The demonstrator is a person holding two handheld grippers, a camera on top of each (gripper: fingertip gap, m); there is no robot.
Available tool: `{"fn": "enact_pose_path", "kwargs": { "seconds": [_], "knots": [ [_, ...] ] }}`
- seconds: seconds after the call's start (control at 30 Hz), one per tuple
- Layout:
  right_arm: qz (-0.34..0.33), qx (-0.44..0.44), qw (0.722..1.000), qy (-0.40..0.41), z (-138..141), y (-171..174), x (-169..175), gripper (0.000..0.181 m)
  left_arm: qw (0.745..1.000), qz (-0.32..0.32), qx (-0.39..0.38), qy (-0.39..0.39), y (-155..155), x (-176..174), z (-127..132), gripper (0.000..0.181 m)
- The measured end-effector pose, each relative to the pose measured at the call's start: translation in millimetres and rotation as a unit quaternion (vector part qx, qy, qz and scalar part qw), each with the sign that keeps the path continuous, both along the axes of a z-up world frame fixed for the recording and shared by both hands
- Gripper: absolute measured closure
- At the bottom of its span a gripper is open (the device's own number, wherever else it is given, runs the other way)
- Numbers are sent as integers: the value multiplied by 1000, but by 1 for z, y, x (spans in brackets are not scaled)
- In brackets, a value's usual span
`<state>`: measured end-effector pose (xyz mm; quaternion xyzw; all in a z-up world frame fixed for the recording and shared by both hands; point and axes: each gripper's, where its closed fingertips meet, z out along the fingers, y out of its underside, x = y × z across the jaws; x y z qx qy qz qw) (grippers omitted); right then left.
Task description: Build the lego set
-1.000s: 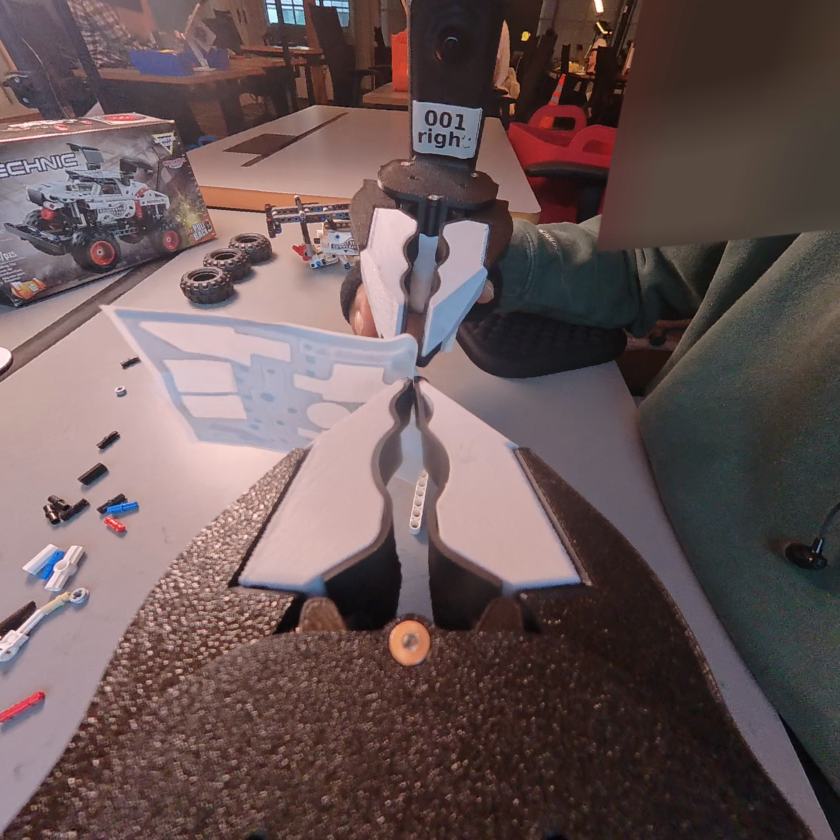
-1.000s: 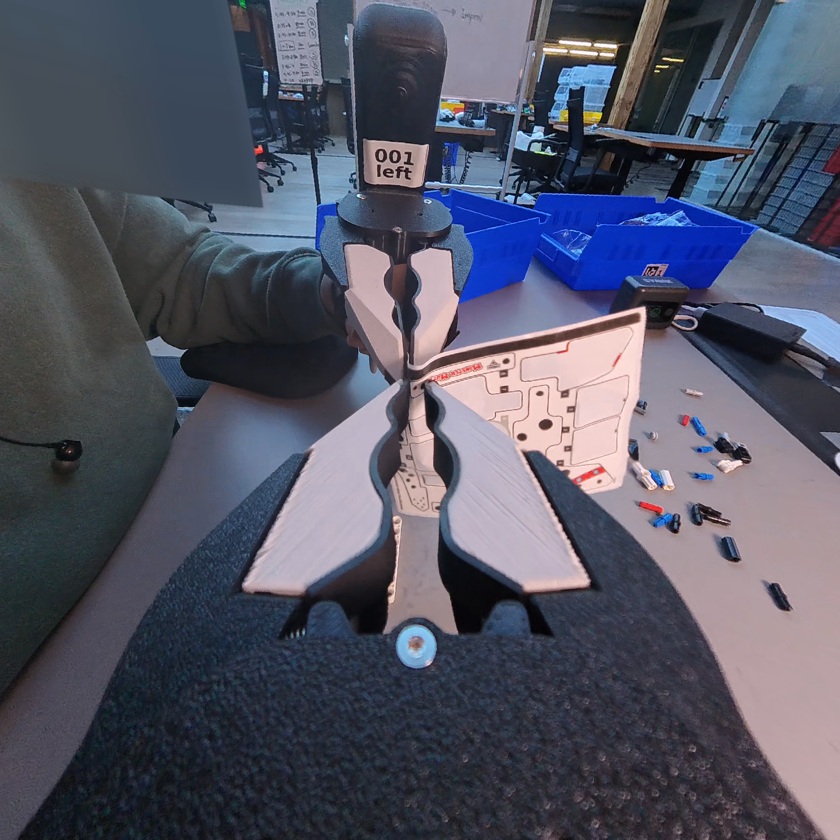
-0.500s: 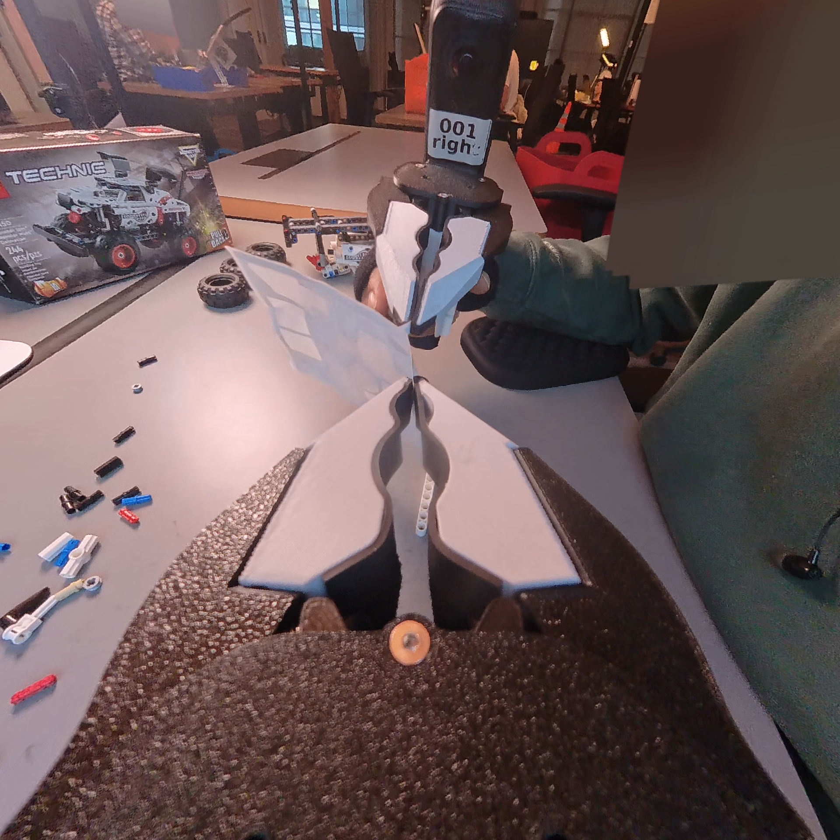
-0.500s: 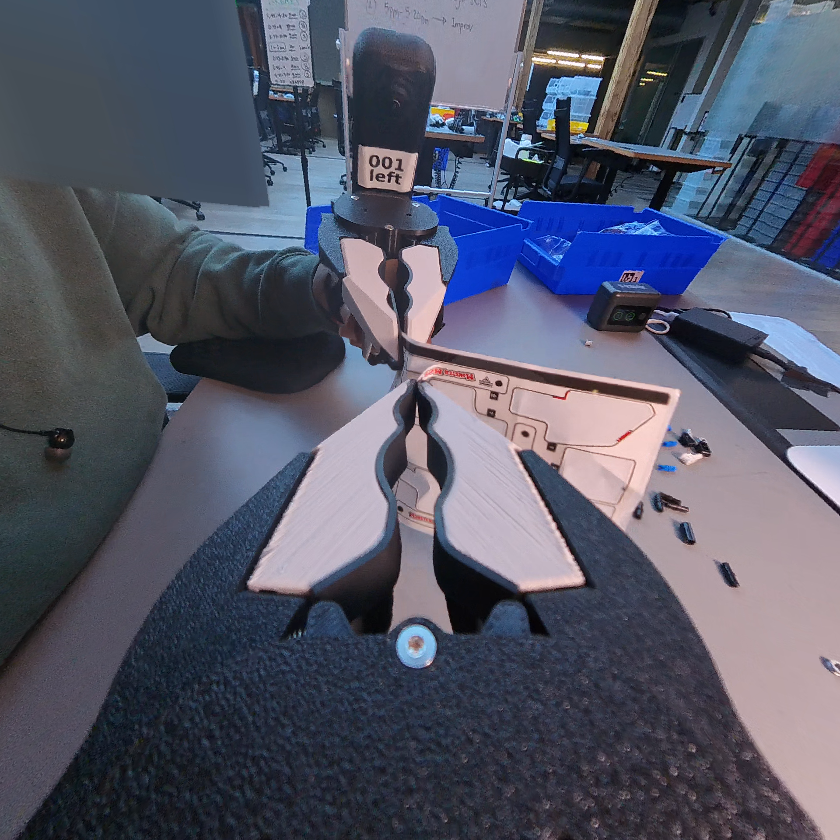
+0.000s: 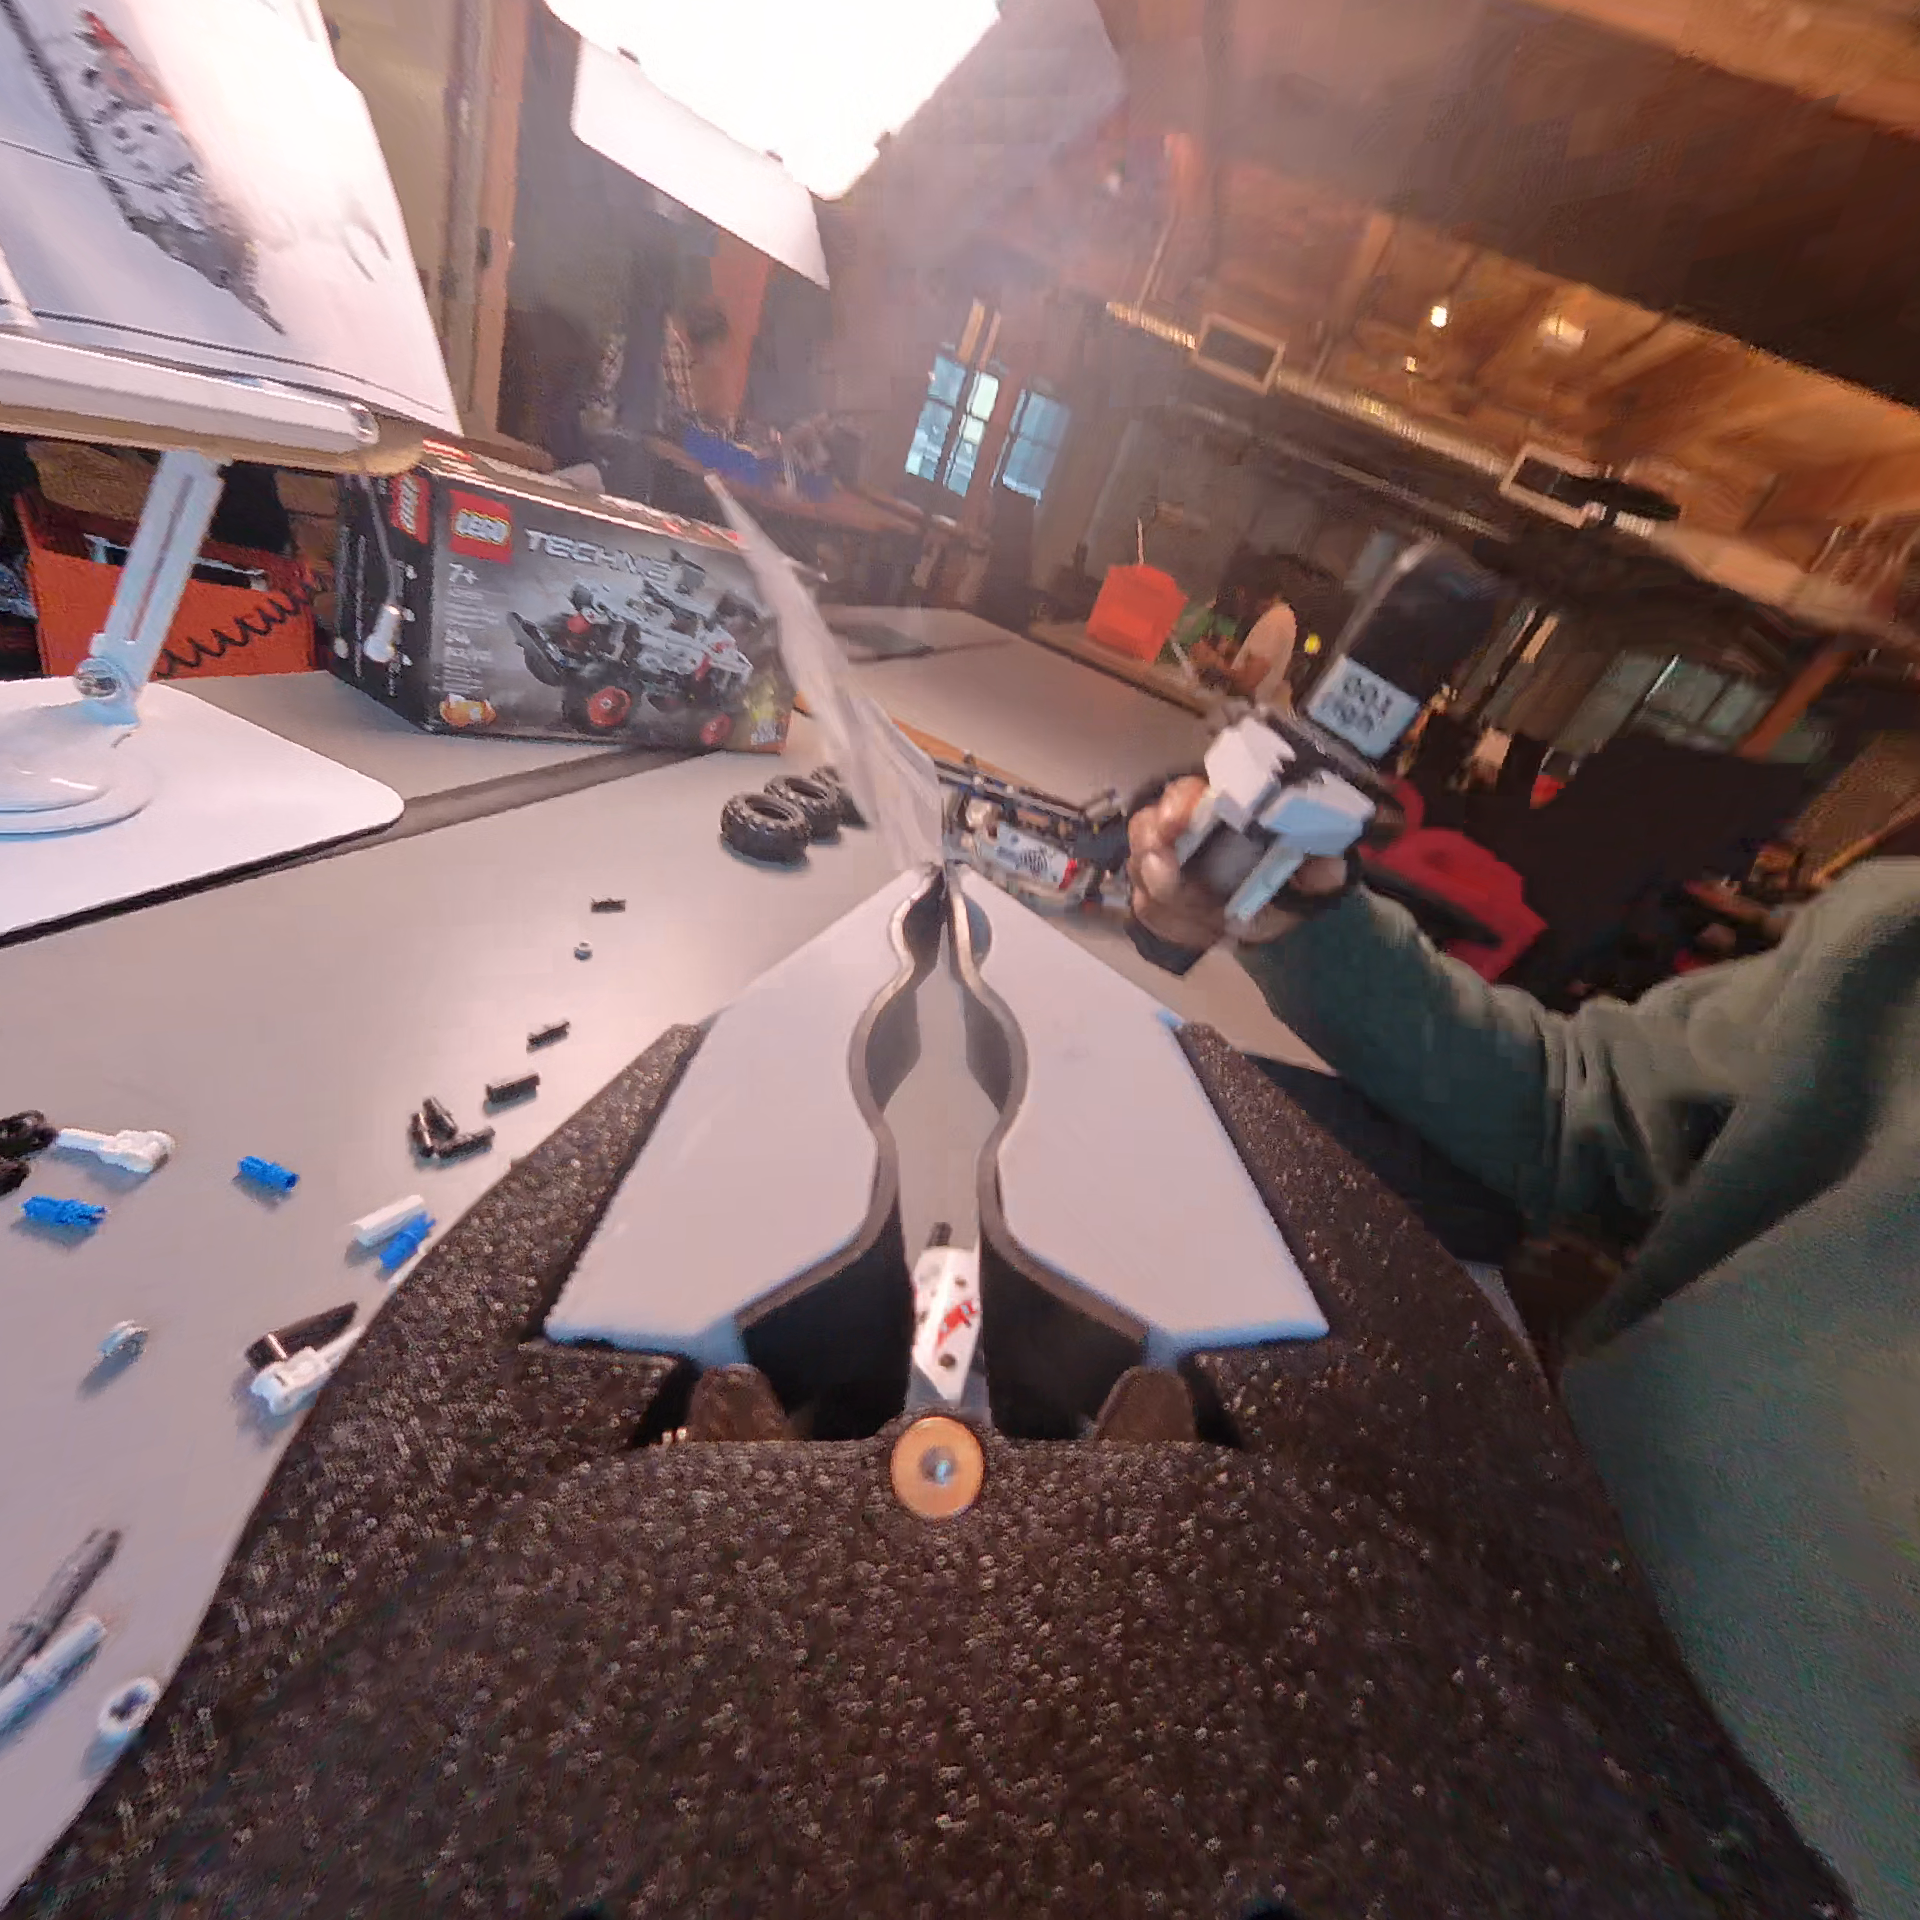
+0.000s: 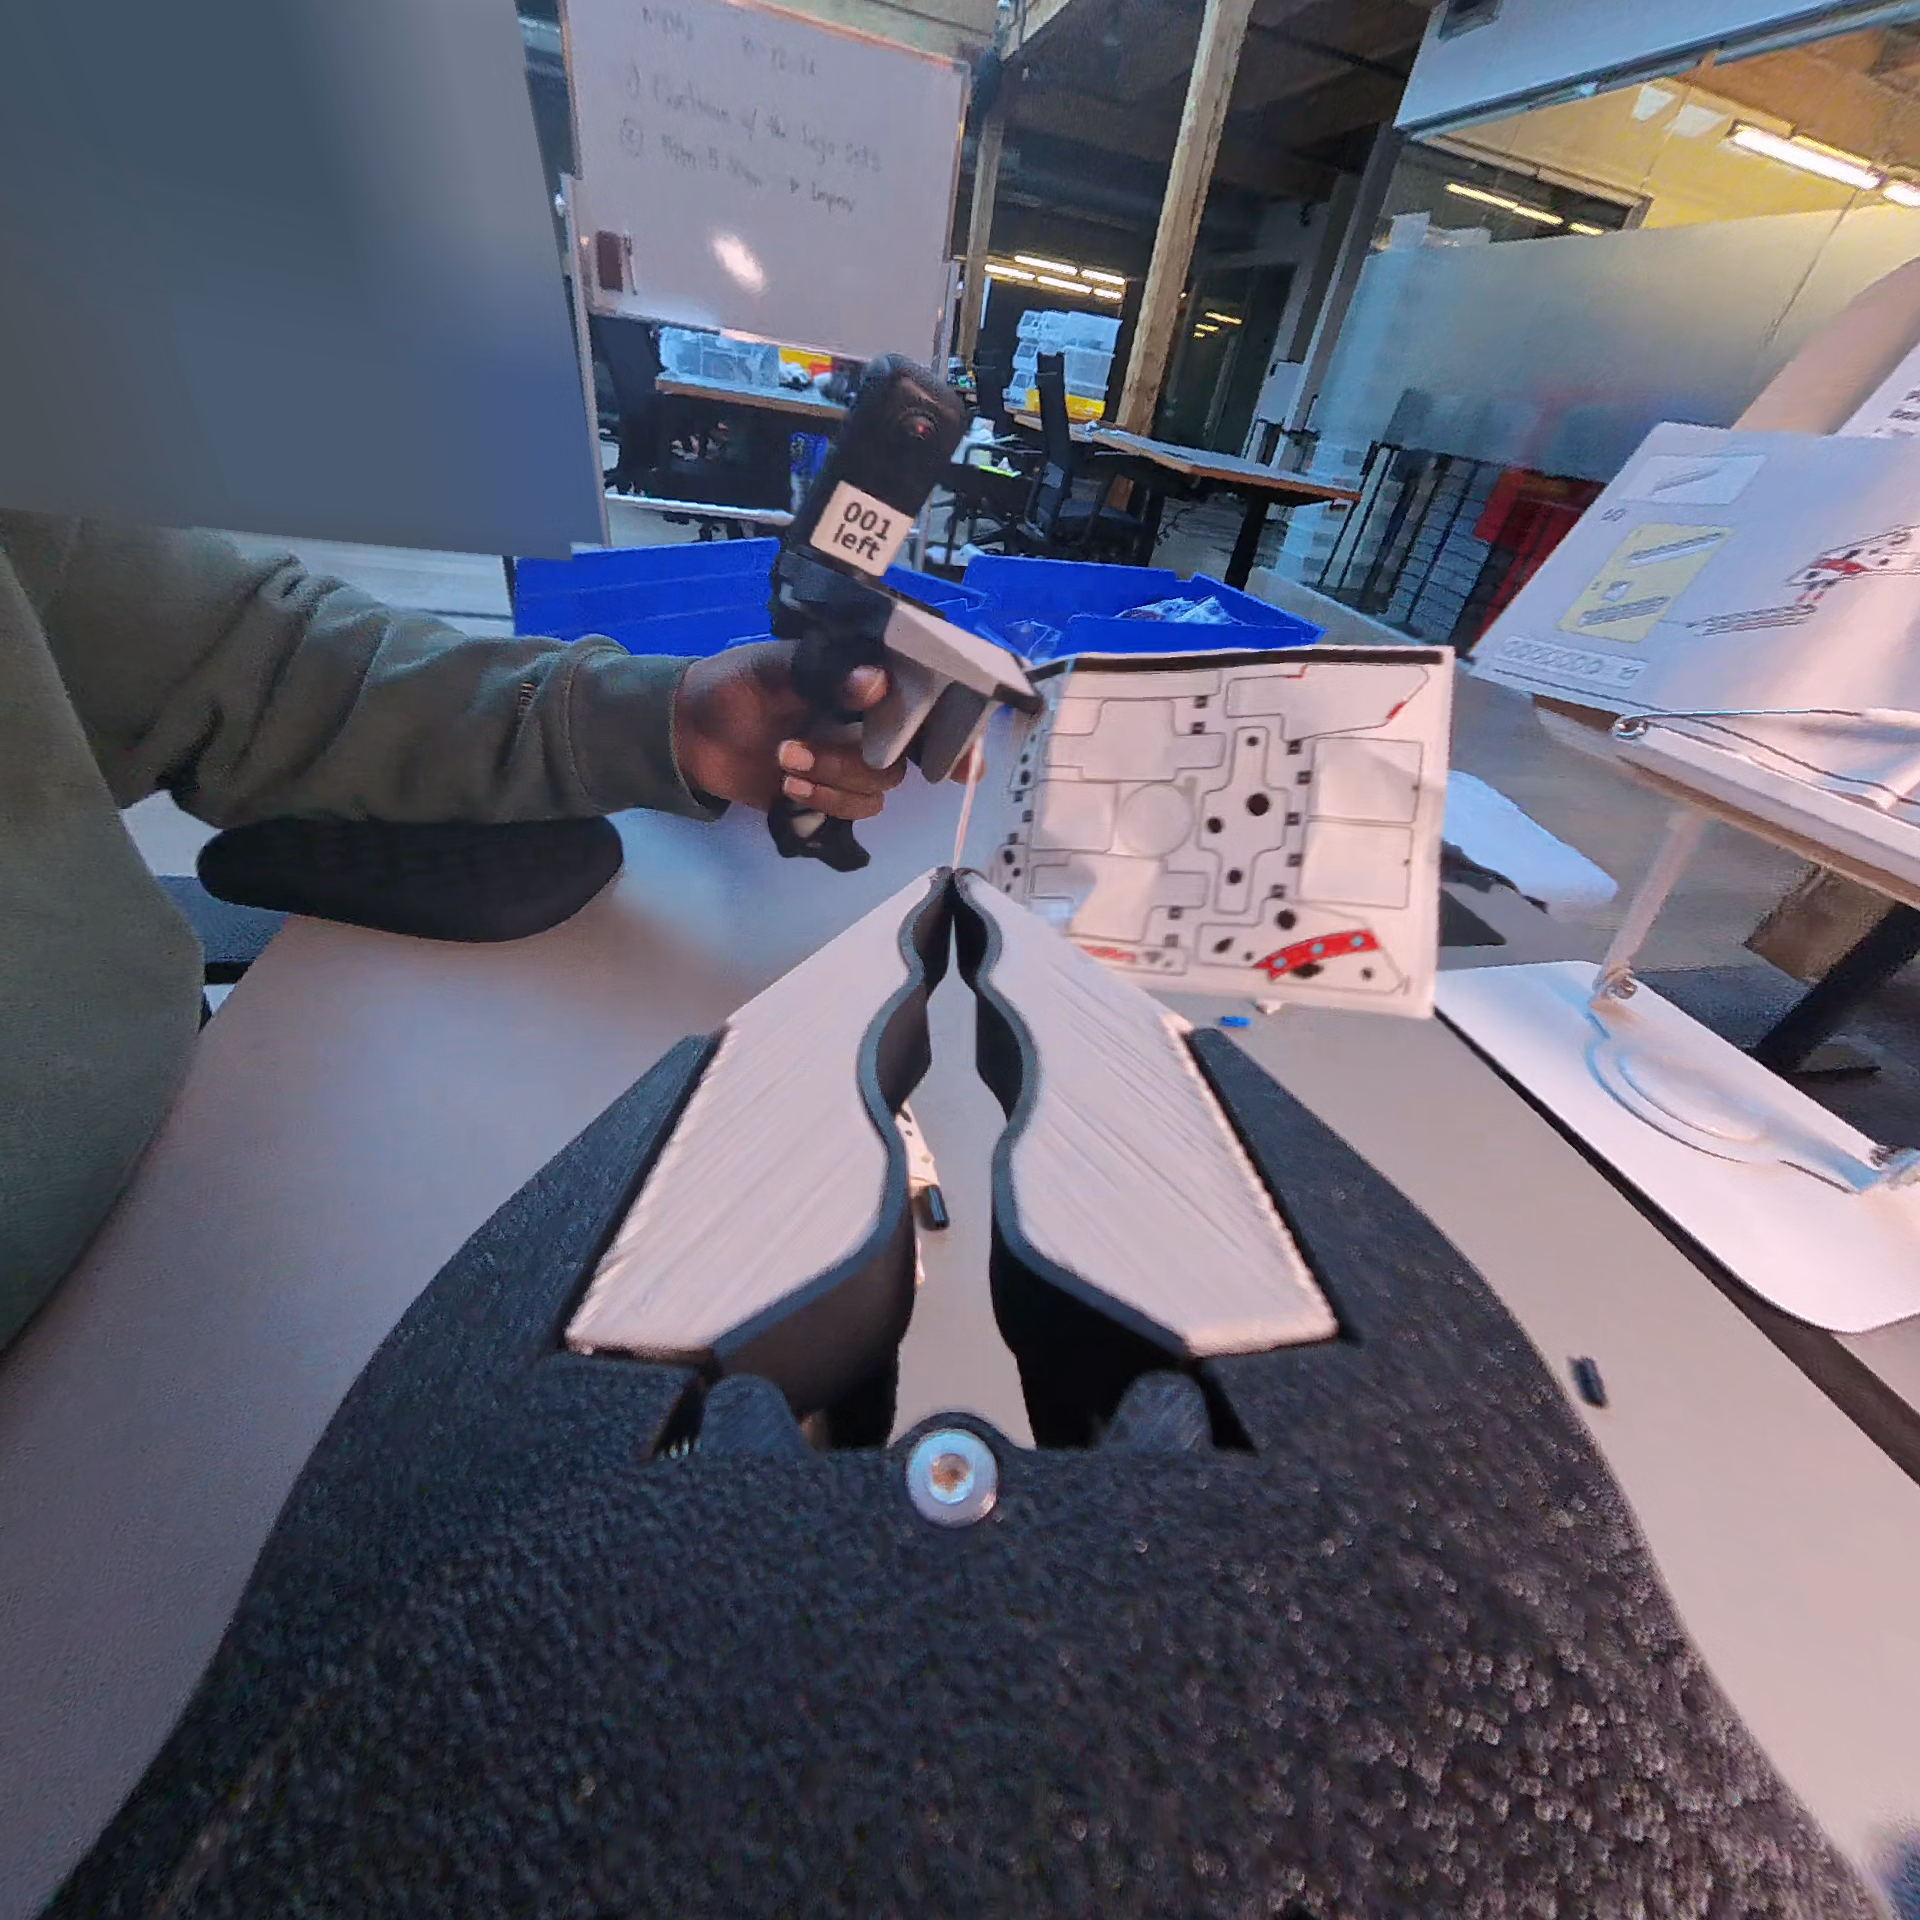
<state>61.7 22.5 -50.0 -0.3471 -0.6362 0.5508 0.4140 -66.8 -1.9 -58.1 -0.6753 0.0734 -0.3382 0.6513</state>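
Sticker sheet [image 6: 1226, 821] hung above the bench [image 6: 436, 1049], its corner clenched by the left tool [image 6: 1023, 691] at ten o'clock of the sheet. Right tool [image 6: 951, 878] pinched a thin peeled strip; a slow, low-angle pull would likely avoid tearing.

**Colours on the bench**

The sticker sheet [image 6: 1226, 821] is white with black outlines, black dots and 1 red patch at its near edge. The table [image 5: 312, 997] is pale grey. Scattered small parts [image 5: 260, 1174] are blue, black and white. 2 bins [image 6: 644, 597] at the far side are bright blue. The sleeve [image 6: 343, 707] is dull green. The tyres [image 5: 784, 816] are black.
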Motion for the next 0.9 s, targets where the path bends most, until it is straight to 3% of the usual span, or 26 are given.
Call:
{"fn": "enact_pose_path", "kwargs": {
  "seconds": [0.13, 0.3, 0.57, 0.7, 0.9],
  "knots": [
    [-21, -6, 1000, 2, -6, 11, 2, 181, 992, 32, 3, -121, 49, -48, 10, 181],
    [-30, -17, 999, -8, -16, 18, 4, 181, 959, 52, -31, -279, 113, -106, -3, 181],
    [-35, -25, 999, -11, -20, 24, 3, 181, 944, 72, -58, -316, 187, -124, -18, 181],
    [-39, -26, 999, -14, -22, 27, 3, 181, 921, 138, -139, -337, 217, -140, -55, 181],
    [-42, -26, 998, -26, -29, 28, 0, 181, 891, 241, -251, -292, 237, -155, -96, 181]
  ]
}}
